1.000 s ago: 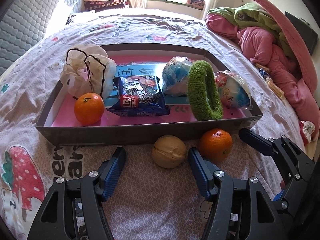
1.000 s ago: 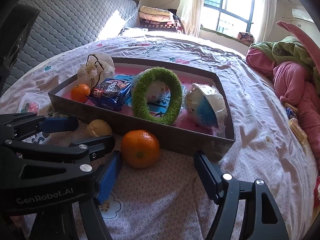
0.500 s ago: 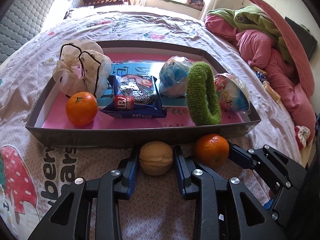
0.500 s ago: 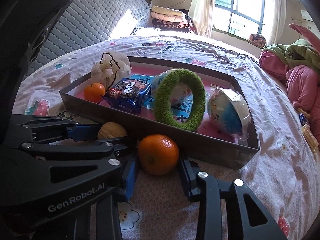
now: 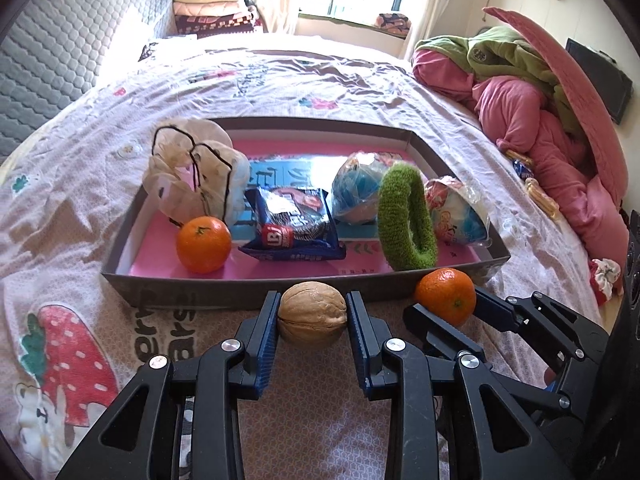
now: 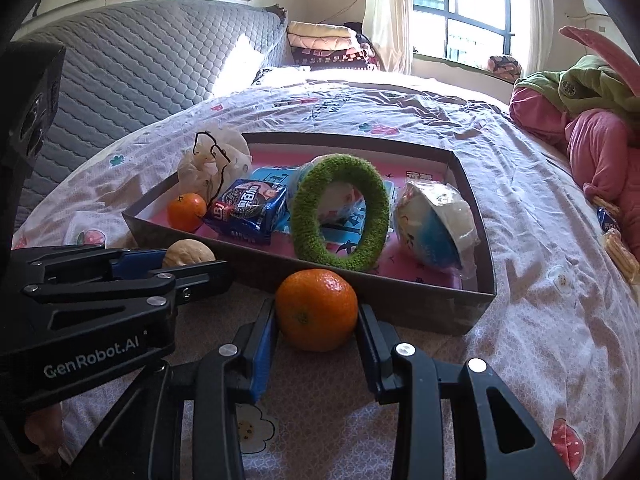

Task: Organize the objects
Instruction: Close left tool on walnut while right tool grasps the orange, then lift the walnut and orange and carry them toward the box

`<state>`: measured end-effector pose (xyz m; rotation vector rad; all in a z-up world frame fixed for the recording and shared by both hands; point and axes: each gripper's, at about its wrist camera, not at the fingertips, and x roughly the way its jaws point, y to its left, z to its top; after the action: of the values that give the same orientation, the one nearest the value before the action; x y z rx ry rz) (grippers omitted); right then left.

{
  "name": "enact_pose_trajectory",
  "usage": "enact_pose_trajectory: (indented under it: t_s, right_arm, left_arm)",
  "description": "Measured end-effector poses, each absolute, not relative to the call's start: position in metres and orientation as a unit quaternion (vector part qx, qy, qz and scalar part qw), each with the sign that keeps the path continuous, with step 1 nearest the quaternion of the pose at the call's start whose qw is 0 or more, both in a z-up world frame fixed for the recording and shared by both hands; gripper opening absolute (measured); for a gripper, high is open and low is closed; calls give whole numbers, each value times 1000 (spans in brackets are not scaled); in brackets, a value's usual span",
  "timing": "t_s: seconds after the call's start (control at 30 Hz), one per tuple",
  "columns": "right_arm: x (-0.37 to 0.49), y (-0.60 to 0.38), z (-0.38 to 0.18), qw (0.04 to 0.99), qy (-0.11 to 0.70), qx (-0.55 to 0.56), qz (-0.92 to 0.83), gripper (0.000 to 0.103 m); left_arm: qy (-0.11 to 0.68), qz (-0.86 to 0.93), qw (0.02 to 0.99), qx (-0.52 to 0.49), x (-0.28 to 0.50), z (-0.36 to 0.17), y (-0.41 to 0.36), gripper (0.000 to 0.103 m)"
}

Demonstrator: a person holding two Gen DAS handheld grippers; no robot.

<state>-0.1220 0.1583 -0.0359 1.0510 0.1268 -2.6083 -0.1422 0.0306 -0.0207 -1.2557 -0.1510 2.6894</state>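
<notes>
Two grippers of mine are down on the bedsheet [image 5: 100, 184], side by side in front of a shallow cardboard tray [image 5: 192, 294].

On the left, my left gripper [image 5: 312, 316] is clenched on a walnut [image 5: 312, 313], its blue pads [image 5: 267, 332] pressed against both sides of the shell, just in front of the tray's near wall. I cannot tell whether the walnut is lifted clear of the sheet.

To the right of it, my right gripper [image 6: 316, 316] grips a tangerine [image 6: 316, 309] between its fingers, the pads touching the fruit on either side, again close to the tray's front wall.

Inside the tray, going left to right from the left wrist view: a crumpled white plastic bag with black handles [image 5: 196, 168] sits at the left end, with a second tangerine [image 5: 204, 244] just in front of it. Next lies a blue packet of sandwich cookies [image 5: 292, 228] on the pink and blue printed base. Behind its right end is a blue-and-white wrapped ball [image 5: 356, 188]. A fuzzy green ring [image 5: 406, 218] stands on edge beside it, and a plastic-wrapped bowl-shaped package [image 5: 458, 216] lies against the right end.

Far right, pink and green bedding [image 5: 532, 112] is heaped on the bed.
</notes>
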Motion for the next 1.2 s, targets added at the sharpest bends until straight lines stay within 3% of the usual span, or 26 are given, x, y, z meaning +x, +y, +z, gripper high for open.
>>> enact_pose_trajectory:
  t_s: [0.5,1.2]
  right_arm:
    - [-106,174,10,149,36,294,-943,38]
    - [-104,164,63,159,40,233,-959,38]
  left_arm:
    - [-52,925,70,-370,-121,35,15,33]
    - [-31,941,49,-333,-124,69,7,33]
